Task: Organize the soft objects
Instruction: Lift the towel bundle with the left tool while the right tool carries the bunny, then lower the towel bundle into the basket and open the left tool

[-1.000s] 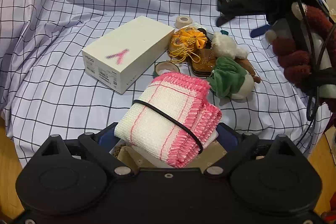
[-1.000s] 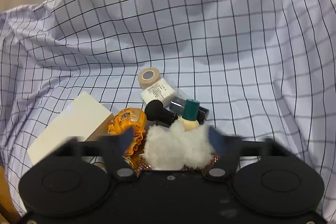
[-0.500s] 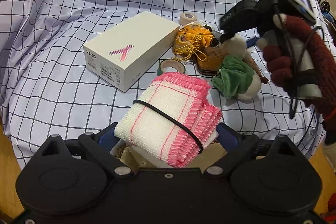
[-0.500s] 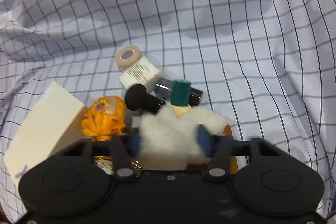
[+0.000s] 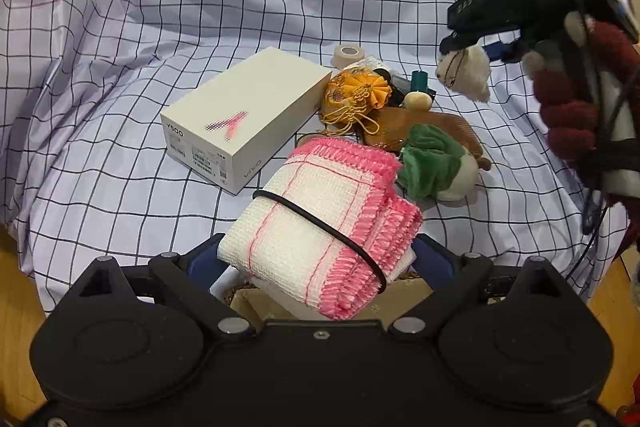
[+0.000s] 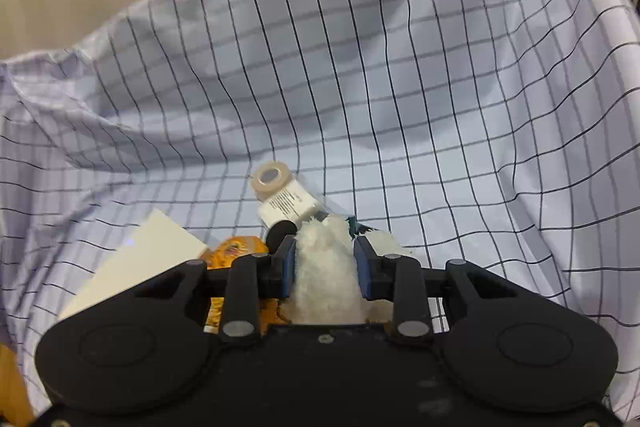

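Note:
My left gripper [image 5: 316,259] is shut on a folded white towel with pink edging [image 5: 324,223], bound by a black band, held above the checked cloth. My right gripper [image 6: 325,259] is shut on a fluffy white plush toy [image 6: 325,275]; in the left wrist view the toy [image 5: 464,71] hangs from that gripper [image 5: 460,43], lifted above the pile. A green and cream plush [image 5: 436,163] and an orange drawstring pouch [image 5: 356,95] lie on the cloth.
A white phone box [image 5: 240,119] lies left of the pile. A tan tape roll [image 6: 272,179], a white labelled bottle [image 6: 290,205], a teal-capped bottle [image 5: 419,83] and a brown comb [image 5: 420,131] sit in the pile. The cloth rises in folds all round.
My right gripper closed on the white plush toy and lifted it off the pile, up and to the right. My left gripper kept its hold on the towel.

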`<act>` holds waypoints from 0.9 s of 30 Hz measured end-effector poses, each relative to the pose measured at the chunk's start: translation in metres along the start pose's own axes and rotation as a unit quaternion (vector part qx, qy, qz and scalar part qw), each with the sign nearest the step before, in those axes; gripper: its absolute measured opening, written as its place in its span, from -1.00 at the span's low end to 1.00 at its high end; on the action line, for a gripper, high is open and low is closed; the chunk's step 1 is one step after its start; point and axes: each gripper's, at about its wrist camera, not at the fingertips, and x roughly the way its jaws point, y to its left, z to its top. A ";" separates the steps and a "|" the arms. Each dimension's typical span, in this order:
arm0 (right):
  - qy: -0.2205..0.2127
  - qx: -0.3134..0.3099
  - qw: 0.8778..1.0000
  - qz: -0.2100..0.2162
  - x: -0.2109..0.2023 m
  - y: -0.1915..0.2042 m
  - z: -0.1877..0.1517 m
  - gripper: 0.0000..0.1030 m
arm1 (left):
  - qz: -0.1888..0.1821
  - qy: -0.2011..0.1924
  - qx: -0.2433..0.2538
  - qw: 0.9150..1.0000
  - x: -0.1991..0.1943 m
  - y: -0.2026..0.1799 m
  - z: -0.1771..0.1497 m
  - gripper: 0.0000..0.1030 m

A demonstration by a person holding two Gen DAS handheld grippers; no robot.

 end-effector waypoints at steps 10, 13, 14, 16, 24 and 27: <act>-0.044 -0.003 0.997 0.067 -0.092 0.000 -0.031 -0.43 | 0.006 -0.011 0.019 1.000 -0.025 -0.012 -0.011 0.80; -0.049 -0.005 0.995 0.081 -0.116 0.001 -0.050 -0.43 | 0.008 -0.006 0.025 1.000 -0.031 -0.016 -0.017 0.80; -0.050 -0.005 0.995 0.085 -0.123 0.001 -0.056 -0.43 | 0.008 -0.003 0.027 1.000 -0.033 -0.017 -0.020 0.80; -0.051 -0.004 0.995 0.090 -0.137 -0.001 -0.069 -0.43 | 0.008 0.003 0.027 1.000 -0.036 -0.019 -0.025 0.80; -0.052 0.008 0.994 0.095 -0.178 -0.007 -0.118 -0.43 | 0.001 0.050 0.015 0.999 -0.037 -0.026 -0.045 0.80; -0.049 0.016 0.994 0.101 -0.189 -0.009 -0.134 -0.43 | -0.002 0.058 0.008 0.998 -0.039 -0.026 -0.051 0.80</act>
